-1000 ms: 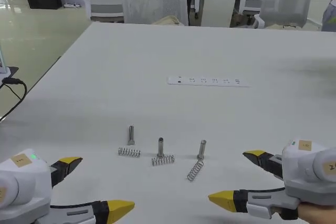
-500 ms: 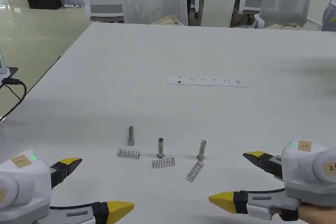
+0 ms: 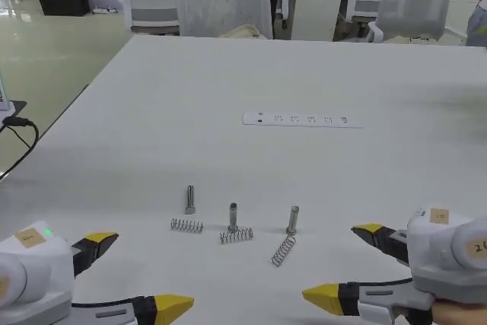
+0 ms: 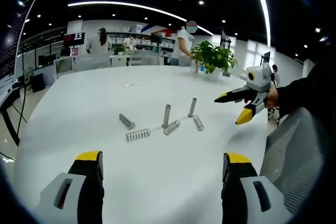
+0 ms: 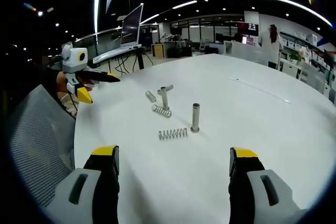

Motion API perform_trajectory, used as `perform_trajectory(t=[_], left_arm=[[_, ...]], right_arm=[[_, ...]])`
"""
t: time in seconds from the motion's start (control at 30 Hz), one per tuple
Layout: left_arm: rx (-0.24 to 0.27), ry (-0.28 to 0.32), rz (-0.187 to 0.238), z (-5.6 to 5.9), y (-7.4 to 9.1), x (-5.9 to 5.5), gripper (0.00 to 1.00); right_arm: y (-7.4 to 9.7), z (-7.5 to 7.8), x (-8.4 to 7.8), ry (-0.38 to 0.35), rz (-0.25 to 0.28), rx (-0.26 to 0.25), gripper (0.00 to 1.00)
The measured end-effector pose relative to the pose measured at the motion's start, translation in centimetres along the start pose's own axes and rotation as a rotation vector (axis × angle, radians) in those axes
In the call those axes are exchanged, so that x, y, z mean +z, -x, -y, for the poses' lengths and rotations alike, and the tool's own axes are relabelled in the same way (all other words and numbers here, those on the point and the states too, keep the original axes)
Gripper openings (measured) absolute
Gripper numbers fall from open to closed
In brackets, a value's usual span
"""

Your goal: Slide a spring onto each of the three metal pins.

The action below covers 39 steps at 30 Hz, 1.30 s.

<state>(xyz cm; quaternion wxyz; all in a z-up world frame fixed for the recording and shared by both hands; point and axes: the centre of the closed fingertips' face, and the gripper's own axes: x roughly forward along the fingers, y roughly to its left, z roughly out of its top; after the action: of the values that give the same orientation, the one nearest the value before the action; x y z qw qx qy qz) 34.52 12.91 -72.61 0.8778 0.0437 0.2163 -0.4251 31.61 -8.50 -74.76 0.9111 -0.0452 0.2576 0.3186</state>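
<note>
Springs (image 3: 237,235) lie on the table (image 3: 228,97) beside three pins (image 3: 233,217).

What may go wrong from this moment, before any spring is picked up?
The right spring lies close to the foot of the right pin, so grabbing it may topple that free-standing pin. The thin springs lie flat on the table, so the open right gripper may pinch them badly or flick them away.
</note>
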Motion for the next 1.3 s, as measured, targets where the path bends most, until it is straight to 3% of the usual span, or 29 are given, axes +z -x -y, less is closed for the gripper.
perform_trajectory(t=[0.37, 1.3], left_arm=[[0.005, -0.012, -0.006, -0.4, -0.2, 0.2, 0.91], [-0.004, -0.087, -0.021, -3.5, -2.7, 4.0, 0.89]], right_arm=[[0.0, 0.1, 0.0, -0.002, 0.004, 0.001, 0.86], [0.2, 0.3, 0.4, -0.003, 0.025, -0.002, 0.85]])
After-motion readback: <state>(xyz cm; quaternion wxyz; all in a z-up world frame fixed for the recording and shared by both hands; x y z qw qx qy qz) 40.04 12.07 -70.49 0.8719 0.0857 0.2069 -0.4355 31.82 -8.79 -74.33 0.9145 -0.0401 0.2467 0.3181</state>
